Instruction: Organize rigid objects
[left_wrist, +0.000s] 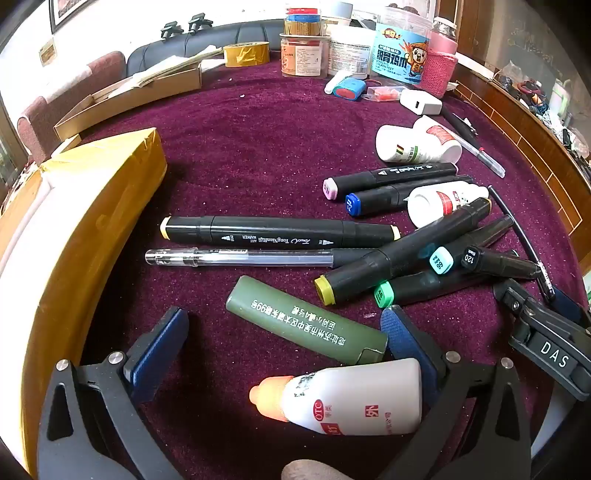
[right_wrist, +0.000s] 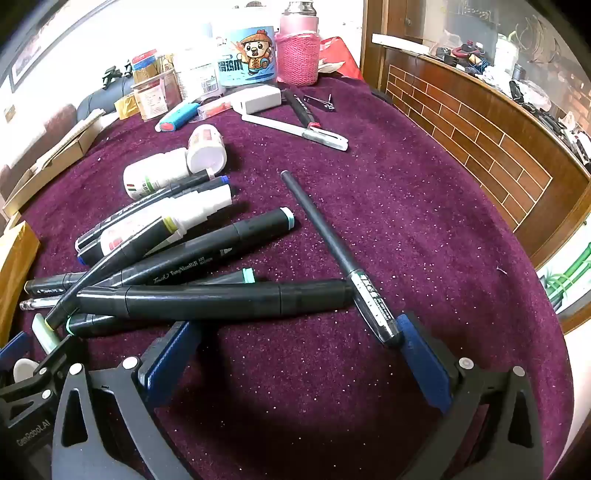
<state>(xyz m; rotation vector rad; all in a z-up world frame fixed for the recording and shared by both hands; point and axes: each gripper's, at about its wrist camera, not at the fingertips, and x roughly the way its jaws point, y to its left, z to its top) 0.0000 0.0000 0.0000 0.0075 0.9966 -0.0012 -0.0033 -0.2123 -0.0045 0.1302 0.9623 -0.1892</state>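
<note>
A heap of black art markers (left_wrist: 417, 254) lies on the purple cloth, also in the right wrist view (right_wrist: 207, 299). My left gripper (left_wrist: 284, 328) is open, its jaws on either side of a green tube (left_wrist: 306, 321) and a white bottle with an orange cap (left_wrist: 343, 395). A clear gel pen (left_wrist: 240, 257) and a long marker (left_wrist: 280, 230) lie just beyond. My right gripper (right_wrist: 295, 343) is open; a thin black pen (right_wrist: 340, 258) lies against its right finger (right_wrist: 424, 354). White bottles (left_wrist: 417, 142) lie further back.
A yellow taped box (left_wrist: 92, 206) stands at the left. Jars, tape rolls and a pink-sleeved flask (right_wrist: 297, 51) crowd the far edge. A white charger (right_wrist: 258, 99), clippers and a white knife (right_wrist: 295, 129) lie behind. A wooden rail (right_wrist: 498, 129) borders the right.
</note>
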